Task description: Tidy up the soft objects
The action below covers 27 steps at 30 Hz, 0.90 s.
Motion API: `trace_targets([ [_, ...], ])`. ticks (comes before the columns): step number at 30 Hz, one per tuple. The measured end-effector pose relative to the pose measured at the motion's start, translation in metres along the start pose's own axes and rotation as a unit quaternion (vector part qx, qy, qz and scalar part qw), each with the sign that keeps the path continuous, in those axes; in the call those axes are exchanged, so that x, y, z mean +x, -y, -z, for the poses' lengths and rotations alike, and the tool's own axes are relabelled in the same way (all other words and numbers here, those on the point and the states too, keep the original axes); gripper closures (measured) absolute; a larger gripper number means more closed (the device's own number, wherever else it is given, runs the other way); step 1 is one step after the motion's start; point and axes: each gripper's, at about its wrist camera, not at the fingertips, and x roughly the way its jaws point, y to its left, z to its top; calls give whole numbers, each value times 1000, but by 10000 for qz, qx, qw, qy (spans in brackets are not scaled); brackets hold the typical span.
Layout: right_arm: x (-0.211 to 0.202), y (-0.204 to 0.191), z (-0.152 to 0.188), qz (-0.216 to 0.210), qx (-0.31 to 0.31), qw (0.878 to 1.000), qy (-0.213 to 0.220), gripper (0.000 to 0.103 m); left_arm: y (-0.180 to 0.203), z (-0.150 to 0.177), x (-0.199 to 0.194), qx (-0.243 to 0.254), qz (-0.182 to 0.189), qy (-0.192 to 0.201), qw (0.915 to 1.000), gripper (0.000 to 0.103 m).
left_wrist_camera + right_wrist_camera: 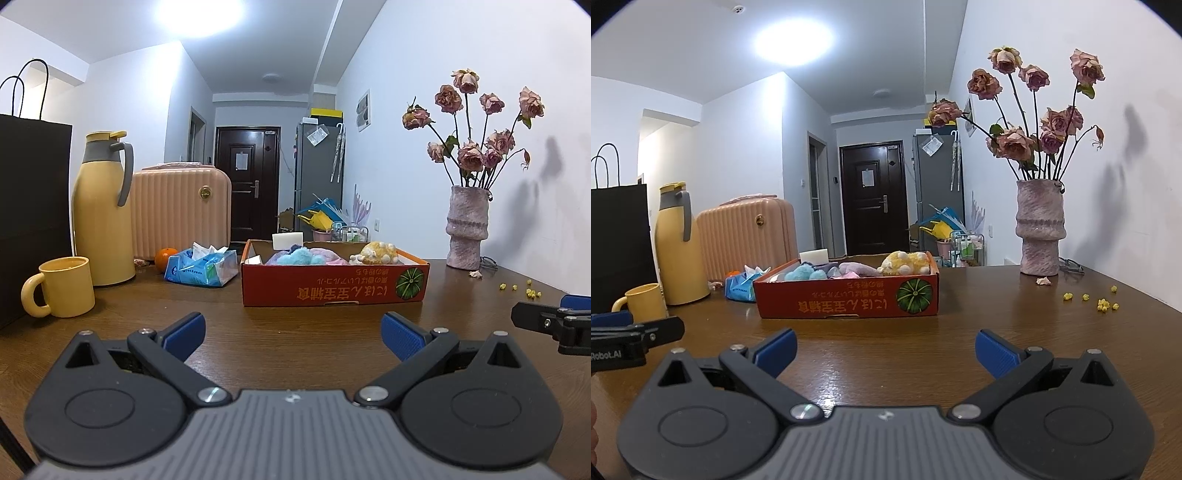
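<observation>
The soft toys are lying heaped inside the red cardboard box (325, 291), which is sitting on the wooden table (295, 325) ahead of both grippers: a yellow spotted plush (378, 253) at the box's right end, a fluffy blue plush (301, 255) towards the left, and pink and lilac soft pieces (325, 254) between them. A white block (287, 242) is sticking up at the back edge of the box; what it is cannot be told.

The left gripper (293, 334) is hovering low over the bare table in front of the box, its blue pads (184, 334) standing wide apart and gripping nothing. The right gripper (885, 349) is doing the same just beside it, jaws spread, nothing between them.

Both tools are sitting short of the box, so this looks like either the start or the finish of the job; with every visible soft thing already in the box, the pictures alone are not settling which. If sorting is still to come, the next move is calling for one gripper to rise over the near wall of the box and come down on a single plush, pinching the pile gently so that neighbours are not dragged along.

Further out, a tissue pack (202, 267), an orange (165, 258), a yellow mug (62, 286) and a yellow thermos jug (103, 210) are standing to the left, and a vase of dried roses (467, 229) to the right.
</observation>
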Motion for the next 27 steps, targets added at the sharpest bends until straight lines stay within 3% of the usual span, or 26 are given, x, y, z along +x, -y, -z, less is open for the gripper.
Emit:
trace_targets([
  [27, 5, -7, 0, 52, -208, 9997, -72, 0, -5, 2, 5, 138, 29, -35, 9999, 0],
])
